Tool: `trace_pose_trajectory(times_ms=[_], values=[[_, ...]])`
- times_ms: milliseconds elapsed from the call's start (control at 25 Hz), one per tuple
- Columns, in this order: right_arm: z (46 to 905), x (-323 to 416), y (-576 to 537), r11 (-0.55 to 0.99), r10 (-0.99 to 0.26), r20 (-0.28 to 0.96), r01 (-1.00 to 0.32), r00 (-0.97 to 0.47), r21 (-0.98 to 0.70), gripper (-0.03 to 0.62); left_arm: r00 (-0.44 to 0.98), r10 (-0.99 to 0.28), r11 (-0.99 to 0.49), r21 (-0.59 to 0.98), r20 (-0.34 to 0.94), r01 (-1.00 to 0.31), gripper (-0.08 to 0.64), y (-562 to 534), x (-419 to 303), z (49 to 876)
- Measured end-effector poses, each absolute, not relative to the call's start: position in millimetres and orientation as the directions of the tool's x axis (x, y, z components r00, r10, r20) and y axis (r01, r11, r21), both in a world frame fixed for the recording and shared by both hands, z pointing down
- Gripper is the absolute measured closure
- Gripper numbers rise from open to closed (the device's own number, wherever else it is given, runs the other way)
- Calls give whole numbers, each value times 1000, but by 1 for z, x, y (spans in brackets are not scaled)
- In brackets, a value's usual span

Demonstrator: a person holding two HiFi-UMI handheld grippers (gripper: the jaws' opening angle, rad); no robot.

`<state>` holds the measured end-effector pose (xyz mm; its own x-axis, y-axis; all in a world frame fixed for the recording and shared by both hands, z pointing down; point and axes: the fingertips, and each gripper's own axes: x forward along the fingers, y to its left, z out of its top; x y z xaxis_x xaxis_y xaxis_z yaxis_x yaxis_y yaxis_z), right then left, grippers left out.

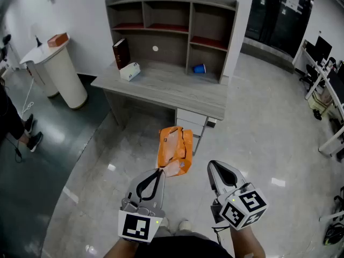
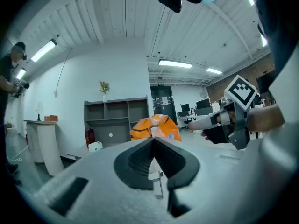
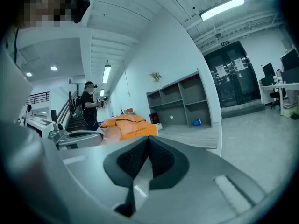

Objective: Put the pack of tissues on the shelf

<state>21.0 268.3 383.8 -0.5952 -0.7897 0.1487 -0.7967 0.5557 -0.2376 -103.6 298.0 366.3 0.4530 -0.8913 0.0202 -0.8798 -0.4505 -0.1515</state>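
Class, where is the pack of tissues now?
In the head view the pack of tissues hangs from the closed tip of the left tool, left of the right tool and in front of the desk.

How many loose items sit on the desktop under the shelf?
3: a dark book standing at the left, a white box in front of it, a blue cup in the lower right bay. Others may be hidden.

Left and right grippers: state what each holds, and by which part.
The left gripper is shut on the orange pack of tissues, pinching its near bottom corner. The right gripper is shut and holds nothing.
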Motion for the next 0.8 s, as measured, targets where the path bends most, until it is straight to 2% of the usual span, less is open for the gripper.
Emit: trace_pose_trajectory(times_ms=[800], values=[[394,44,259,601,-747,146,-753,-648,-266,591,390,-920,-388,-188,30,-902,560,304,-78,373]])
